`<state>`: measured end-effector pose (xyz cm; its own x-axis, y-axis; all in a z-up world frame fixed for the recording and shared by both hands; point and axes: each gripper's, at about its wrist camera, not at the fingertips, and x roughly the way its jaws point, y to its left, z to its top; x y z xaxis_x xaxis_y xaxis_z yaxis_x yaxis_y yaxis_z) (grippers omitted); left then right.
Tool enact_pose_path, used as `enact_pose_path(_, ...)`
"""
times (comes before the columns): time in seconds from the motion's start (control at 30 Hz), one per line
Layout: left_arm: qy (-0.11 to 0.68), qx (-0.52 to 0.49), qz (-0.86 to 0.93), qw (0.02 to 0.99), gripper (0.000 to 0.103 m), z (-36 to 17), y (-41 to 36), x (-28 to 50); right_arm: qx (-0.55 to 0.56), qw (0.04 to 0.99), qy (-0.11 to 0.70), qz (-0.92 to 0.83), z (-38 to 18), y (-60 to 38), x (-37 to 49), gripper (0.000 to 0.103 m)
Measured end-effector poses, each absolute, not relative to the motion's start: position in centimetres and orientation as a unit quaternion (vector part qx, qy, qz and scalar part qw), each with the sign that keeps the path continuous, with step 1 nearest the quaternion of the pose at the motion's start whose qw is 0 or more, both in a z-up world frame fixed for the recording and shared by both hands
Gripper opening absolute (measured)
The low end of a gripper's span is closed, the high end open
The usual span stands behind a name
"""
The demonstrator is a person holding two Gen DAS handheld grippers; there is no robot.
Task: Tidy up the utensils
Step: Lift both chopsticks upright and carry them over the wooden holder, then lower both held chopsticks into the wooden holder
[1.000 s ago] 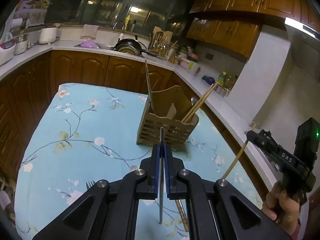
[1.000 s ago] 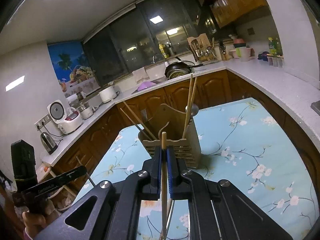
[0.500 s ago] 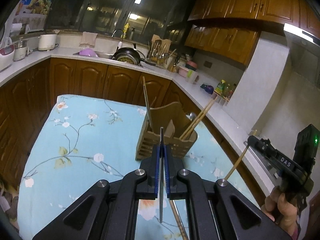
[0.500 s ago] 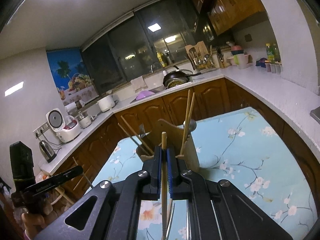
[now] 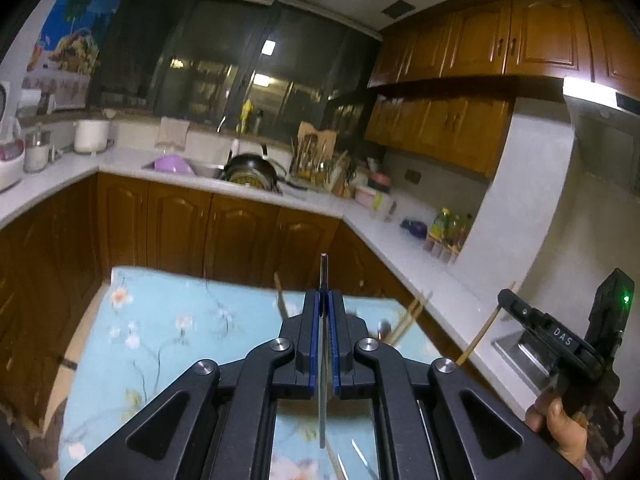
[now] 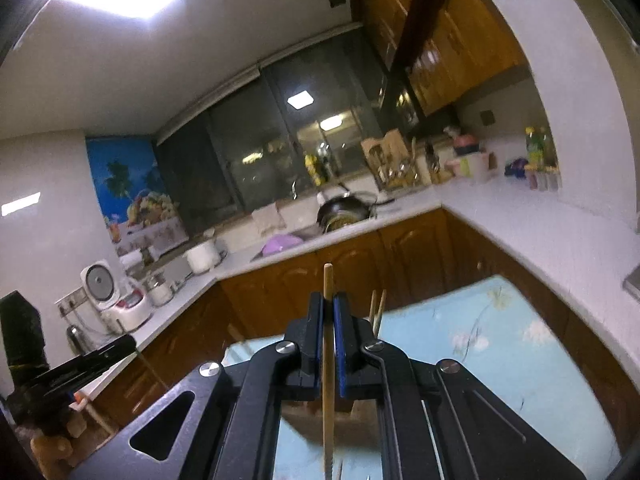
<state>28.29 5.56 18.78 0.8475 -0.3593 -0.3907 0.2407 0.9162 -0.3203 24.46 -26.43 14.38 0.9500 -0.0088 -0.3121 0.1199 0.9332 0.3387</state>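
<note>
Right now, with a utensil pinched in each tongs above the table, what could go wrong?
1. The left tongs grip a thin metal utensil and the right tongs a wooden chopstick, both pinched mid-length; either could pivot or slip.
2. The holder is almost hidden behind the tongs; only chopstick tops show, so aiming for it is partly blind.
3. Those angled sticks could catch an incoming utensil.

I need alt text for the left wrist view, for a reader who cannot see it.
The left tool is shut on a thin metal utensil above a blue floral tablecloth. At right, the right tool holds a wooden chopstick; kitchen counters lie behind.
</note>
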Motion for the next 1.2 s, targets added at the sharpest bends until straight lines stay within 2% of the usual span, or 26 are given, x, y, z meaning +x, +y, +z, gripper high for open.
enact_pose_path(0.3, 0.197, -0.130, -0.136, 0.962, 0.002, 16.9, 3.7, 33.6, 0.156, 0.979, 0.113, -0.061, 15.9, -26.2, 28.4, 0.005)
enact_pose_path(0.57, 0.191, -0.121, -0.108, 0.968, 0.002, 12.8, 0.4, 35.2, 0.147, 0.979, 0.115, -0.081, 12.8, -25.9, 30.3, 0.005)
enact_pose_path(0.87, 0.240, -0.113, -0.107, 0.958, 0.002, 7.9, -2.4, 35.6, 0.160, 0.970, 0.168, -0.077, 7.8, -25.7, 30.7, 0.005)
enact_pose_path(0.97, 0.259, -0.112, -0.107, 0.953, 0.003, 7.2, -2.2, 36.4, 0.158, 0.968, 0.181, -0.074, 7.1, -25.6, 30.4, 0.005)
enact_pose_path(1.2, 0.270, -0.120, -0.114, 0.948, 0.003, 9.5, -0.3, 38.2, 0.159, 0.966, 0.193, -0.070, 7.2, -25.8, 30.3, 0.005)
